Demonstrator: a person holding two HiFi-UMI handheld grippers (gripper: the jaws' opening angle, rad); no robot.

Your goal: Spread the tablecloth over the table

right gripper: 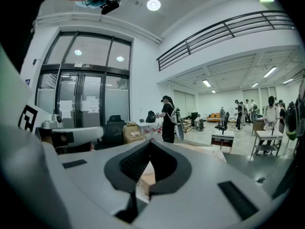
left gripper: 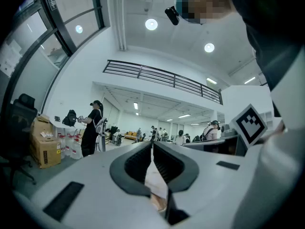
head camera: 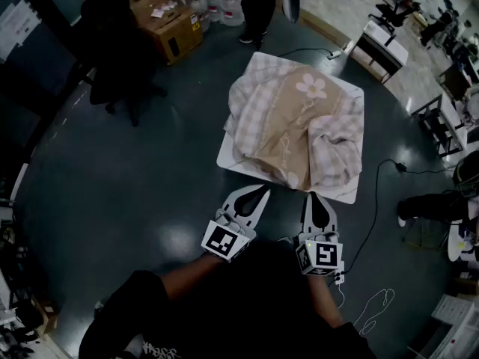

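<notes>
- currently, tablecloth (head camera: 296, 126) lies bunched in a heap across the white desk (head camera: 225, 158).
- left hand-held gripper (head camera: 260, 191) and right hand-held gripper (head camera: 312, 197): jaws pressed together, tips at the desk's near edge.

a black office chair (head camera: 112, 43) stands on the dark floor (head camera: 135, 193) near a seemingly open cardboard box (head camera: 171, 30).

I see the tablecloth (head camera: 296, 126) as soft, matt woven cloth, rumpled into folds, on a table (head camera: 224, 158) with a smooth white top. The floor (head camera: 150, 193) is dark and glossy, mirroring lamps. The left gripper (head camera: 260, 191) and right gripper (head camera: 315, 197) have matt white plastic shells with ribbed black pads. At eleven o'clock sits a brown cardboard box (head camera: 171, 32).
</notes>
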